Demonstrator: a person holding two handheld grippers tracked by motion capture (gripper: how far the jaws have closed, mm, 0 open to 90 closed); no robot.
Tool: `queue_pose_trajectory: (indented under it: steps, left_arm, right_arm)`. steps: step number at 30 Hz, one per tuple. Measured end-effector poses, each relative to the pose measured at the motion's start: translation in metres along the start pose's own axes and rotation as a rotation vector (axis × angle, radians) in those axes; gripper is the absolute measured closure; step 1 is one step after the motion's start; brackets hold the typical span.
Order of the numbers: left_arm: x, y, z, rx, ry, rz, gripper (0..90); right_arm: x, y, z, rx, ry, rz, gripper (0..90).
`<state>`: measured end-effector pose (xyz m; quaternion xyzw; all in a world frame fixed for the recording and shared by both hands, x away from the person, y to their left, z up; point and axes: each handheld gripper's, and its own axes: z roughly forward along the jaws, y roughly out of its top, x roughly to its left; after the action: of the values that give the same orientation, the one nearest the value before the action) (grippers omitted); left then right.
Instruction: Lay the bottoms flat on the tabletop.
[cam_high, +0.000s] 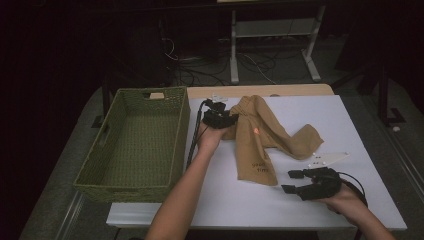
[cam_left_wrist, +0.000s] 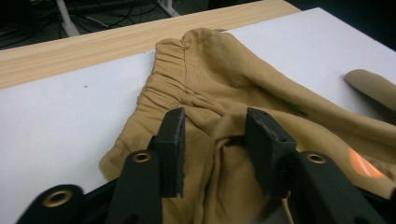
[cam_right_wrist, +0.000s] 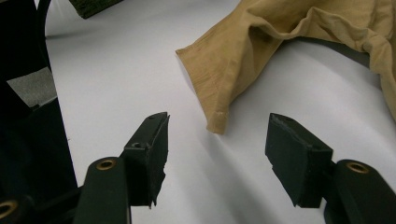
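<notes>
Trousers (cam_high: 256, 140) beside basket (cam_high: 134, 145)

A dim lab or test room. Loose cables (cam_high: 210, 67) trail over the floor at twelve o'clock, beside a metal desk frame (cam_high: 272, 37).

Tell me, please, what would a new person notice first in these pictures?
First, the tan trousers spread across the middle of the white table, waistband at the far side. Next, the green basket on the table's left edge, with nothing visible inside. The left tool has its jaws apart over the fabric near the waistband, and the right tool is open at the near leg's hem.
</notes>
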<state>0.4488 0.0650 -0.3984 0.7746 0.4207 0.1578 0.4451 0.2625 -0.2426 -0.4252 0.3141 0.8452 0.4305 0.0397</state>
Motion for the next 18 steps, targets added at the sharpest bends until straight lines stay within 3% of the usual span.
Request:
queue_pose_trajectory:
  steps: [6, 18]
  left_arm:
    - [-0.007, -0.003, -0.020, -0.008, -0.035, 0.011, 47.5]
    - [-0.036, -0.032, -0.046, 0.020, -0.151, 0.116, 44.0]
  right_arm:
    - [0.000, 0.000, 0.001, 0.001, 0.000, 0.001, 39.3]
    - [-0.001, 0.000, 0.001, 0.003, -0.002, 0.003, 39.3]
